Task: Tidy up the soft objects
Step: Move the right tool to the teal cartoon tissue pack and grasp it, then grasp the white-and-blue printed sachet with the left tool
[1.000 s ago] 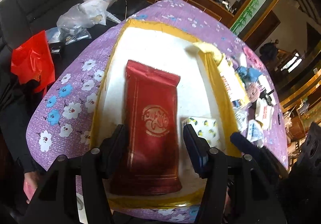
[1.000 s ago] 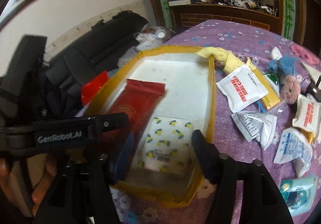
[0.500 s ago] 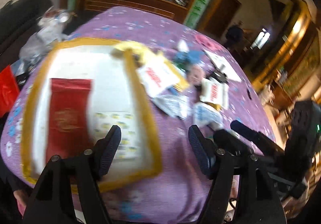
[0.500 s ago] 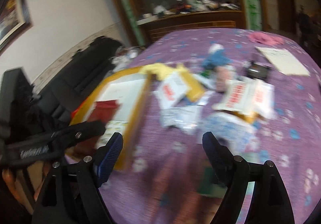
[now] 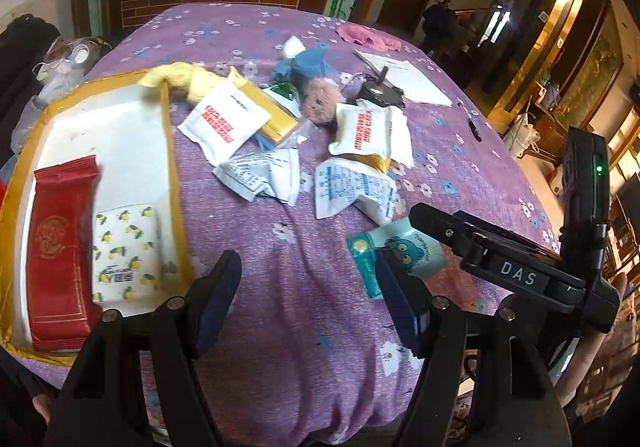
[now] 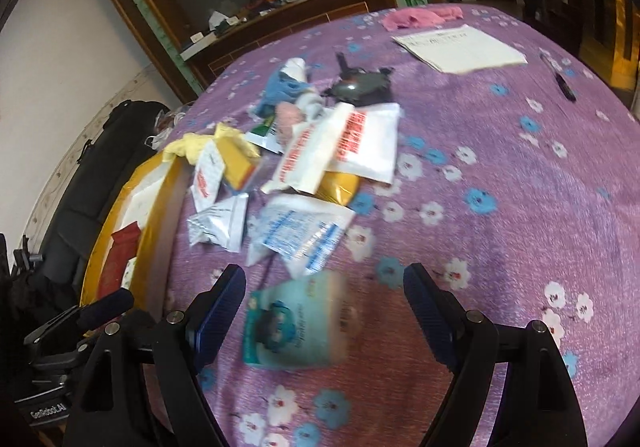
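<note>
Currently, the right gripper (image 6: 320,311) hangs wide open and empty, its jaws on either side of the teal cartoon packet (image 6: 298,321) lying on the purple tablecloth (image 6: 500,187). The left gripper (image 5: 308,287) is likewise open and empty, beside the yellow-rimmed tray (image 5: 172,151). Risk: closing high may pinch only the slack film, and the packet may slip.

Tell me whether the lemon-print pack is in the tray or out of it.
In. The lemon-print pack lies flat on the white floor of the yellow-rimmed tray, beside the red packet.
</note>
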The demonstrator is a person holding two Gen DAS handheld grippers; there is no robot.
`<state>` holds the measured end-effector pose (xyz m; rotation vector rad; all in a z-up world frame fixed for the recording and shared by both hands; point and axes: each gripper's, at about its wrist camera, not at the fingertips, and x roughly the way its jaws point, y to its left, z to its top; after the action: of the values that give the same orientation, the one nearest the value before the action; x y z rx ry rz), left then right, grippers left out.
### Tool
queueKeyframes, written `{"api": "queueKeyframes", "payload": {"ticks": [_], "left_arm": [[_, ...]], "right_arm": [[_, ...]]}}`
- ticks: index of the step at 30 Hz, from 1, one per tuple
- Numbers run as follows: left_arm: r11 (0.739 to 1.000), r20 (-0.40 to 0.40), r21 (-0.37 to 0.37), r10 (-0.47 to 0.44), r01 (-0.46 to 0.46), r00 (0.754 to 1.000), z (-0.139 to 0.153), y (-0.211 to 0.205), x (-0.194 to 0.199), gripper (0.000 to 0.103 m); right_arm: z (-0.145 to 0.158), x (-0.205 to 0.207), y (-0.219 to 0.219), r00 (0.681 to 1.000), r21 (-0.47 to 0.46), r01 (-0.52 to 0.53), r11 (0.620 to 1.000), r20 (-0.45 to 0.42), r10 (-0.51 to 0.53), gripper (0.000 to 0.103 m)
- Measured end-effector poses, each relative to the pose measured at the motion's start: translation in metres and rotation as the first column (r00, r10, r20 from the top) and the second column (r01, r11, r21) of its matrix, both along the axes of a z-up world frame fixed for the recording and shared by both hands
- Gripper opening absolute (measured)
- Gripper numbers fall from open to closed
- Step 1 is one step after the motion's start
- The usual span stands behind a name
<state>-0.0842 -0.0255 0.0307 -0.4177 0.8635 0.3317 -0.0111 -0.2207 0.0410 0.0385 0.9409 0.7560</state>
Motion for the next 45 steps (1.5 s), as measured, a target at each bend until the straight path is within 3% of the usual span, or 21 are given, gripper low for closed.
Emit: {"api": "queueKeyframes", "payload": {"ticks": [5,17,26,30,32,35,38,45], "left_arm": [[1.0,-0.005,0.016,-0.017,0.017,1.0,0.0,-0.008,0.004,0.069],[0.999,-0.003,-0.045,-0.007,0.007,1.0,-0.006,0.005,0.005,0.069],[0.998,-0.008,-0.065,0.007,-0.008,1.0,-0.01,0.015,0.005,0.069],[0.997,-0.011,-0.073,0.018,-0.018,1.0,-0.013,0.019,0.005,0.069],[0.997,-0.017,-0.074,0.009,-0.01,1.0,-0.014,0.019,0.007,0.069],[0.997,-0.01,-0.076,-0.01,0.009,1.0,-0.013,0.019,0.014,0.069],[0.992,-0.009,-0.119,-0.049,0.048,0.999,-0.017,0.021,0.032,0.069],[0.974,-0.055,-0.204,-0.108,0.094,0.993,-0.037,0.027,0.092,0.069]], "right_arm": [[-0.007,0.005,-0.006,1.0,0.002,0.006,1.0,-0.011,-0.006,0.082],[0.001,0.004,-0.014,1.0,0.018,0.021,1.0,0.008,-0.021,0.082],[-0.013,0.003,-0.004,0.996,0.0,-0.051,0.999,-0.069,0.051,0.081],[-0.02,-0.006,0.012,0.994,-0.046,-0.096,0.994,-0.048,0.094,0.067],[-0.025,-0.007,0.019,0.994,-0.075,-0.097,0.992,-0.05,0.093,0.047],[-0.025,-0.005,0.019,0.993,-0.055,-0.109,0.993,-0.058,0.106,0.032],[-0.019,-0.004,0.011,0.993,-0.024,-0.117,0.993,-0.029,0.116,0.025],[-0.018,0.009,-0.02,0.999,0.017,-0.026,1.0,-0.024,0.026,0.024]]}}
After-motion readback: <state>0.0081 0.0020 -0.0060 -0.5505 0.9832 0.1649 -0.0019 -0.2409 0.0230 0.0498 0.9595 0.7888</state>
